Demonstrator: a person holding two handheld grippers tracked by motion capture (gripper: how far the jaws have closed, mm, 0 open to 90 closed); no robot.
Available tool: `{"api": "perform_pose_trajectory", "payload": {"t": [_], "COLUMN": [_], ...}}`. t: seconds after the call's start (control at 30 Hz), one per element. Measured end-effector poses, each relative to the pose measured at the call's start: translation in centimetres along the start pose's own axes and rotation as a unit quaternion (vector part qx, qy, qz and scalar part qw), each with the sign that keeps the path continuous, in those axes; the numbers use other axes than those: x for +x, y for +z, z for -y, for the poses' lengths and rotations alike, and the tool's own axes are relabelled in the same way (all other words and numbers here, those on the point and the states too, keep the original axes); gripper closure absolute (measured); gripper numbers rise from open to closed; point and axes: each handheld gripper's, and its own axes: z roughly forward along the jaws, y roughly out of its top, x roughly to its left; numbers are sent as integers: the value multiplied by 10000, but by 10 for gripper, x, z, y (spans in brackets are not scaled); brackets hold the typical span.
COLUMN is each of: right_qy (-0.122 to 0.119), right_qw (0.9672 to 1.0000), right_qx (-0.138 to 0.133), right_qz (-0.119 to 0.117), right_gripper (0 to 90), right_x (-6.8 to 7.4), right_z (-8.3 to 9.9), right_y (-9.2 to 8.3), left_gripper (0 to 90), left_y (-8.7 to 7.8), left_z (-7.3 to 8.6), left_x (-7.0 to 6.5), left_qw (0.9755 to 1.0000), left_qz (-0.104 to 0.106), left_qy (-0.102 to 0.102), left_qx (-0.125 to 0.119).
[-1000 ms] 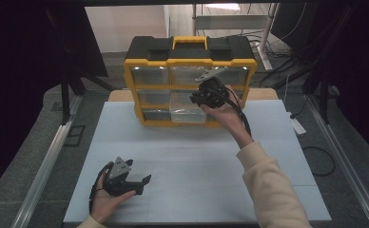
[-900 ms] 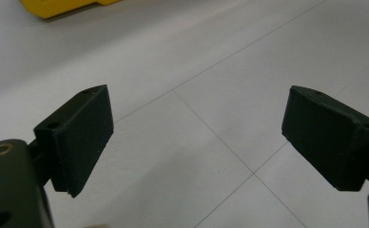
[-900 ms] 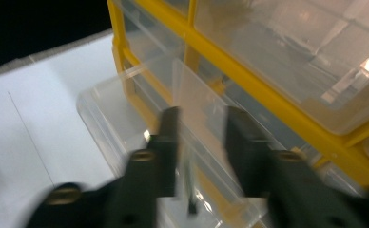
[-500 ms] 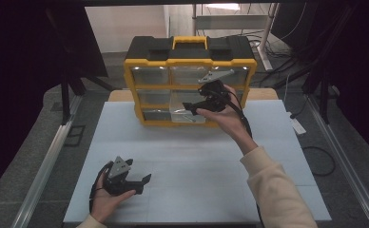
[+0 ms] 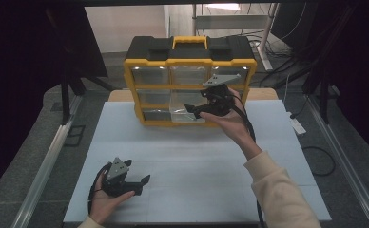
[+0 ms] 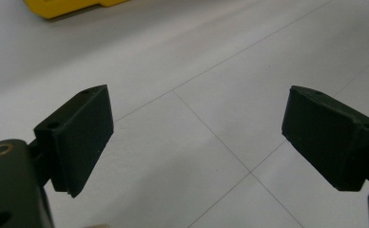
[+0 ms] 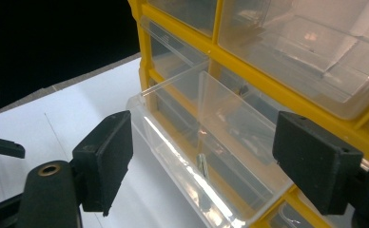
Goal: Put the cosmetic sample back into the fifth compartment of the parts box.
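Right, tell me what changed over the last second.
The right gripper moved down from the cabinet's upper right to the middle row, and a clear drawer there now sticks out in front of its open jaws. The left gripper stayed open, low over the table; the cabinet stayed put.

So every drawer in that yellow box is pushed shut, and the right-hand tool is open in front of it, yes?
Not quite. One clear drawer in the yellow box is pulled out, as the right gripper view shows. The rest holds: the right gripper is open in front of it.
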Motion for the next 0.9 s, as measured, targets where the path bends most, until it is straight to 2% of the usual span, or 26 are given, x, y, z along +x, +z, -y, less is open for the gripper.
{"api": "perform_pose_trajectory", "payload": {"t": [0.4,0.53,0.77,0.83,0.87,0.9], "right_qy": [-61,-40,-22,-3,50,88], "right_qw": [9994,9991,9989,9988,9988,9988], "right_qx": [-332,-416,-460,-483,-483,-469], "right_qz": [5,20,40,35,67,65], "right_gripper": [227,226,228,229,225,222], "right_x": [8,13,21,21,22,23], "right_z": [15,28,71,76,92,100], "right_y": [-28,-43,-72,-74,-79,-82], "left_gripper": [109,109,109,109,109,109], "left_y": [1,-1,1,1,1,1], "left_z": [1,1,0,0,0,0], "left_x": [0,2,0,0,0,-1], "left_qw": [10000,10000,10000,10000,10000,10000], "left_qz": [3,12,28,35,37,35], "left_qy": [17,-35,-24,-10,-24,-17], "left_qx": [8,-47,-29,-8,-15,-12]}}
